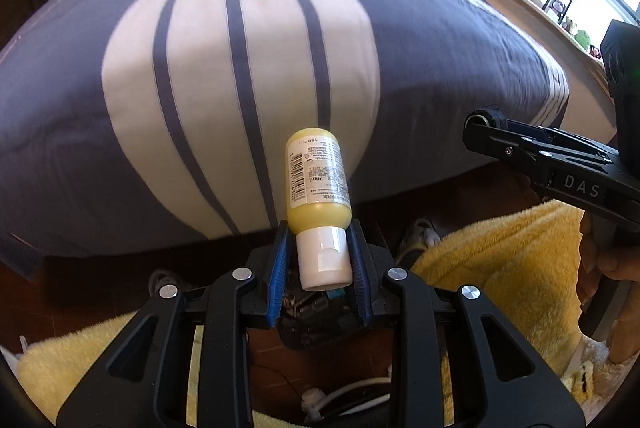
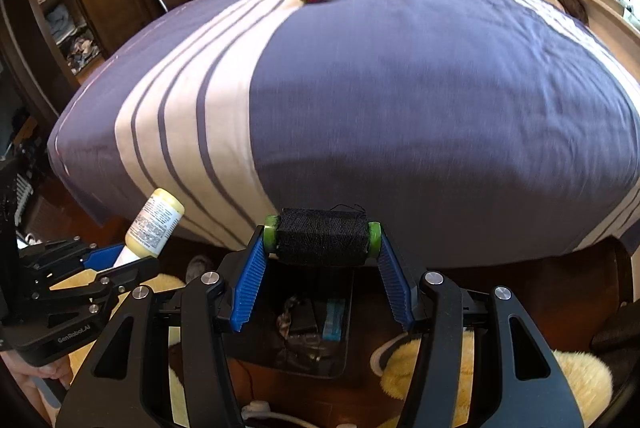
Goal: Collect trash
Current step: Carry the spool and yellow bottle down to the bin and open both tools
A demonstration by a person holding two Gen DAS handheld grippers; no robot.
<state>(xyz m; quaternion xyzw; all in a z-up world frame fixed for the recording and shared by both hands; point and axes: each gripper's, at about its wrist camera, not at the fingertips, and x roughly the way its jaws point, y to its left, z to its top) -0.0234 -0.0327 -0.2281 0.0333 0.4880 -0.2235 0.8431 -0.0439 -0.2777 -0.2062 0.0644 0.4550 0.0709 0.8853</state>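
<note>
"30ml" on the yellow bottle (image 1: 316, 180) label (upside down), "das" on the right gripper (image 1: 484, 132), "genrobot.ai" on the left gripper (image 2: 120, 264)

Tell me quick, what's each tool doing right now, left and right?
Left tool: closed on the white cap of a small yellow bottle.
Right tool: closed on the ends of a spool of black thread.
</note>
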